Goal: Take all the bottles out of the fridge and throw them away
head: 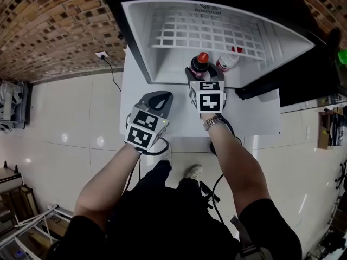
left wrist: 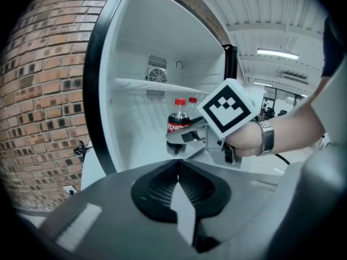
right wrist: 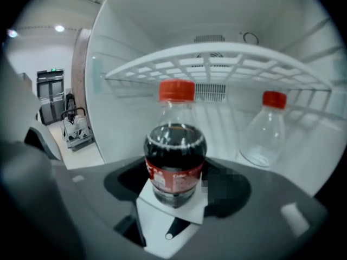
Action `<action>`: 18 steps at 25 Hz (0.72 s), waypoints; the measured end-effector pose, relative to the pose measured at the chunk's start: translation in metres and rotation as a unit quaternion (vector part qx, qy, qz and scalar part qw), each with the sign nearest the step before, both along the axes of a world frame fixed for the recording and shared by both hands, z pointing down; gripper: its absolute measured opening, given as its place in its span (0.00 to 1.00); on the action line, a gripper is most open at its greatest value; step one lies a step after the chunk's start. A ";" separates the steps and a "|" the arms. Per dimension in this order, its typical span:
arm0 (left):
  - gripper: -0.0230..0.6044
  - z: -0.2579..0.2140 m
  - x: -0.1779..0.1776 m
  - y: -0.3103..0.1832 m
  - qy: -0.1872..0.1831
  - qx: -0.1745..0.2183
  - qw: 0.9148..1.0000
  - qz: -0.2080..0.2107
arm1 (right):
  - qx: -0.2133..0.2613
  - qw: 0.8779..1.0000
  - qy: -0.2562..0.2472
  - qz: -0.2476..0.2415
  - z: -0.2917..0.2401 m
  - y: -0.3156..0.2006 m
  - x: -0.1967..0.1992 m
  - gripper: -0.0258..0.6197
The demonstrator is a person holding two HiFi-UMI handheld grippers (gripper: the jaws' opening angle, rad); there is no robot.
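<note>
Finds in open fridge (head: 162,64) a cola bottle (right wrist: 174,161), dark-filled, red cap and label, upright between right gripper's (head: 201,76) wide-apart jaws, empty clear bottle (right wrist: 265,131) beside; holds left gripper (left wrist: 176,172) closed, empty.

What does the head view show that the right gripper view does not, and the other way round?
Only the head view: the person's arms, a shoe and a wall socket. Only the right gripper view: the cola bottle's red label and a far doorway. Both: that bottle between the right gripper's open jaws, the clear bottle beside it, and the wire shelf above.
</note>
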State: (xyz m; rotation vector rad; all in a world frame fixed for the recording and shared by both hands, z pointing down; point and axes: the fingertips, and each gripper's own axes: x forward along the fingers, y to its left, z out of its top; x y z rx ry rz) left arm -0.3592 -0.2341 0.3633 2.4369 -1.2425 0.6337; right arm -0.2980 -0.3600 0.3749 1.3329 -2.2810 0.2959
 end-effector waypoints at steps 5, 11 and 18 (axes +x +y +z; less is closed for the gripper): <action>0.04 -0.004 0.039 0.018 -0.007 0.000 1.000 0.024 | -0.006 1.000 -0.022 0.004 -0.014 0.053 0.037 0.52; 0.04 -0.001 0.104 0.059 -0.002 -0.006 0.998 0.056 | -0.016 0.999 -0.030 0.022 -0.018 0.124 0.113 0.52; 0.04 0.002 0.200 0.111 -0.006 -0.010 0.992 0.124 | -0.037 0.997 -0.022 0.060 -0.004 0.210 0.206 0.52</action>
